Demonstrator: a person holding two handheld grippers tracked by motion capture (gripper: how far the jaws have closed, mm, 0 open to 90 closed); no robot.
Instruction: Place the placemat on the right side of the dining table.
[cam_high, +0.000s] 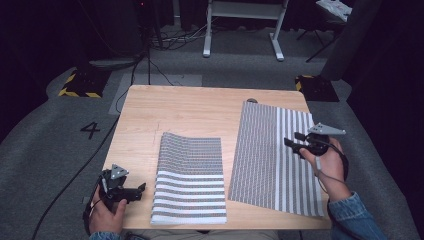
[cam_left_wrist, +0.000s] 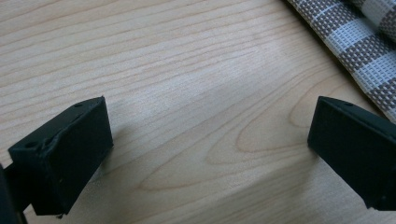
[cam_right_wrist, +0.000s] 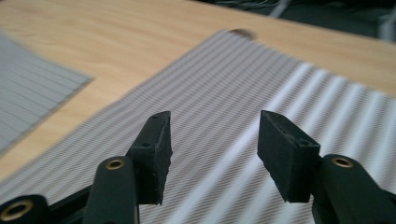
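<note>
Two grey-and-white striped woven mats lie on the wooden table. The smaller folded mat sits at the front centre, and the larger mat lies flat on the right half. My left gripper rests low at the table's front left corner, open, just left of the folded mat, whose edge appears at the upper right of the left gripper view. My right gripper hovers open over the larger mat, with nothing between its jaws.
A small dark round spot sits at the larger mat's far corner. Beyond the table are cables, a white table frame and yellow-black marked blocks on the grey floor. Bare wood stretches across the table's far left.
</note>
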